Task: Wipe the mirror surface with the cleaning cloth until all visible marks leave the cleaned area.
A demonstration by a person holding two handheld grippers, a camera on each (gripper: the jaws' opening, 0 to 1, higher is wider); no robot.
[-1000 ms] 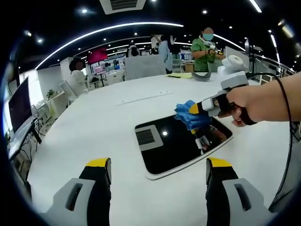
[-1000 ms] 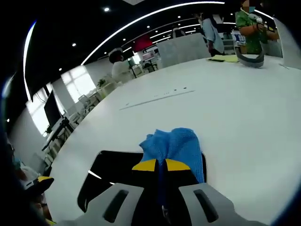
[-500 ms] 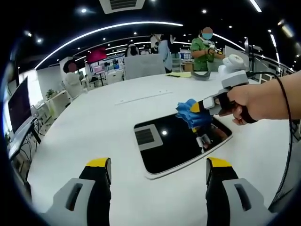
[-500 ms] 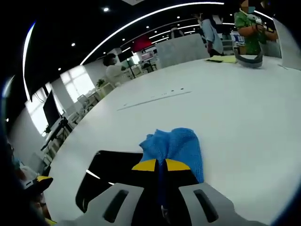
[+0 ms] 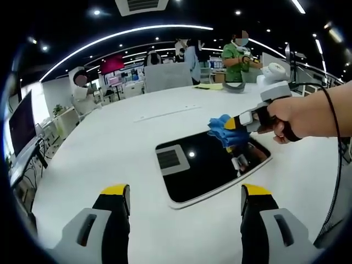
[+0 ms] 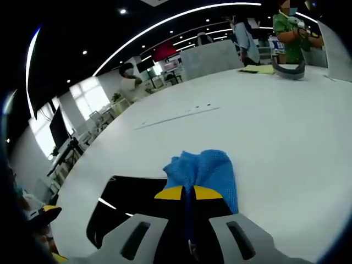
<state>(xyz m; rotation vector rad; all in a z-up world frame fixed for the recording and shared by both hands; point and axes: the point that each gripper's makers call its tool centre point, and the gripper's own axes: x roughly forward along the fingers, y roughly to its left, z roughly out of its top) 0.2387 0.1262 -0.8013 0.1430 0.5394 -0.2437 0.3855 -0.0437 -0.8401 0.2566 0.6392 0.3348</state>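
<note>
Right gripper (image 6: 187,193): clenched on the blue cleaning cloth (image 6: 206,170); cloth pressed on the mirror's (image 5: 203,168) far edge
Left gripper (image 5: 185,192): released, above the white counter (image 5: 110,143)

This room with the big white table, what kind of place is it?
Probably an open-plan office or lab: a big white table, desks with a monitor at the side, and people working in the background.

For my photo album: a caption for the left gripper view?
Right claw presses a blue cloth onto the mirror.
</note>
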